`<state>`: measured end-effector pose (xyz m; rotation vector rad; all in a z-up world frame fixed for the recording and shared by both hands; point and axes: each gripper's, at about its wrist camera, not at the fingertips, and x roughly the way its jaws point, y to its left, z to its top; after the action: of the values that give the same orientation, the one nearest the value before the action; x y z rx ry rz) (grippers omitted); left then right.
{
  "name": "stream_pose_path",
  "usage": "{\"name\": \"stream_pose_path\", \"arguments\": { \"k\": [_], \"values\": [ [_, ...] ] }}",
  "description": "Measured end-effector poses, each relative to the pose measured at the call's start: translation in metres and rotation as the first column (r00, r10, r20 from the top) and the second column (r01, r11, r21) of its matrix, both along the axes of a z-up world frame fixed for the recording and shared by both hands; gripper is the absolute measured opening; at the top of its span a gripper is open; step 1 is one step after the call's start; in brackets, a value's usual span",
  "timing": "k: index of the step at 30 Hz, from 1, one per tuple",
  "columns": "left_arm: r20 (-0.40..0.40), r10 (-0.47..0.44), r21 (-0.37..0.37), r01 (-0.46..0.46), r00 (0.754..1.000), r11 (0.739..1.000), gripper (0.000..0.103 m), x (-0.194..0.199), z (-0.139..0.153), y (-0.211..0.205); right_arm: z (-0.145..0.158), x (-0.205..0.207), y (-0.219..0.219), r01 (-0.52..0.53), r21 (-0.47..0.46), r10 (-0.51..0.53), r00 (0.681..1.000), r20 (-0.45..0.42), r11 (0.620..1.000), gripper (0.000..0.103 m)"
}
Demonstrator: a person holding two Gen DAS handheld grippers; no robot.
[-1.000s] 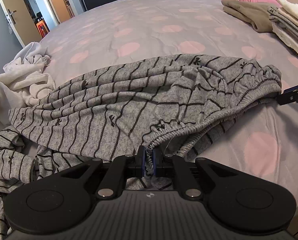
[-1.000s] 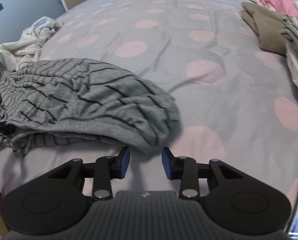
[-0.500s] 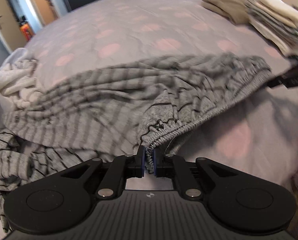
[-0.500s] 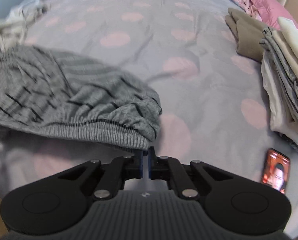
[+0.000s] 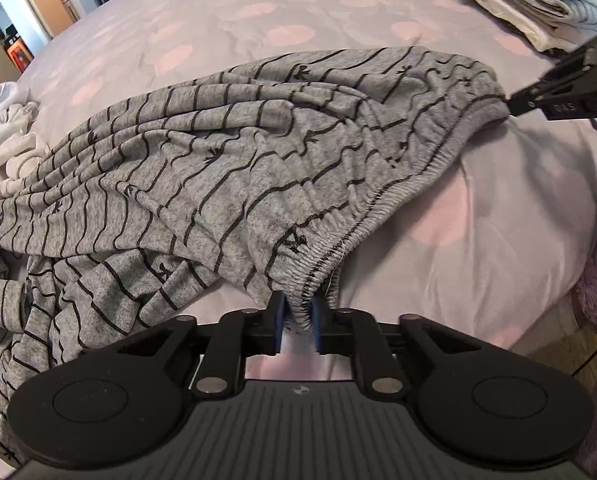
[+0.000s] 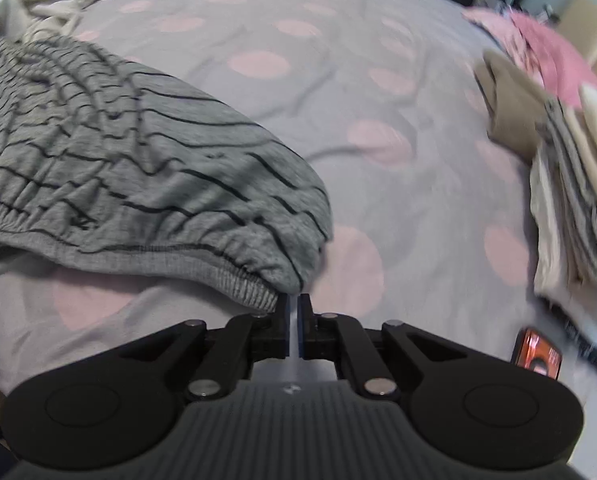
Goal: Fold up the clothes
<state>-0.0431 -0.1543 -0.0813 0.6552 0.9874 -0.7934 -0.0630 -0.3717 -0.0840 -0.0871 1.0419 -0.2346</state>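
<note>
Bed (image 5: 378, 8) fills both views – lilac sheet, pale pink dots. Grey striped trousers (image 5: 258, 152) spread from 9 to 2 o'clock in left view, waistband toward cameras. Left gripper (image 5: 297, 316): jaws just been opening, waistband fold between them, pads no longer pressing. Right gripper (image 6: 294, 322): pinched together on waistband corner. Folded stack (image 6: 578, 184) at 3 o'clock, phone (image 6: 536, 354) below it. White laundry heap (image 5: 6, 140) at 9 o'clock; doorway (image 5: 26, 12) at 10.
</note>
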Motion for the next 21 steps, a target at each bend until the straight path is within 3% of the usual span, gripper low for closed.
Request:
{"name": "stream_pose_path", "arguments": {
  "k": [3,5,8,9,15,21],
  "values": [
    [-0.022,-0.036,-0.013,0.035,0.999,0.999,0.04,-0.008,0.002,0.001,0.007,0.0,0.014,-0.07,-0.038,0.072,0.996,0.047,0.997,0.007],
    [-0.024,-0.06,-0.011,0.06,0.998,0.998,0.041,-0.014,0.003,0.003,0.015,0.001,0.026,-0.118,-0.037,0.121,0.989,0.084,0.992,0.01],
    [-0.021,-0.069,0.008,0.069,0.997,0.998,0.042,-0.016,0.0,0.006,0.025,0.006,0.047,-0.211,-0.032,0.213,0.967,0.136,0.977,0.035],
    [-0.024,-0.066,0.011,0.066,0.998,0.998,0.042,-0.016,0.0,0.008,0.026,0.007,0.055,-0.251,-0.037,0.254,0.956,0.148,0.967,0.036],
    [-0.051,-0.06,-0.023,0.059,0.997,0.998,0.044,-0.012,-0.002,0.018,0.022,0.005,0.104,-0.473,-0.054,0.475,0.864,0.167,0.88,0.038],
    [0.033,-0.083,-0.015,0.083,0.996,0.996,0.043,-0.016,-0.002,0.02,0.014,-0.004,0.151,-0.664,-0.115,0.673,0.722,0.16,0.739,0.041]
  ]
}}
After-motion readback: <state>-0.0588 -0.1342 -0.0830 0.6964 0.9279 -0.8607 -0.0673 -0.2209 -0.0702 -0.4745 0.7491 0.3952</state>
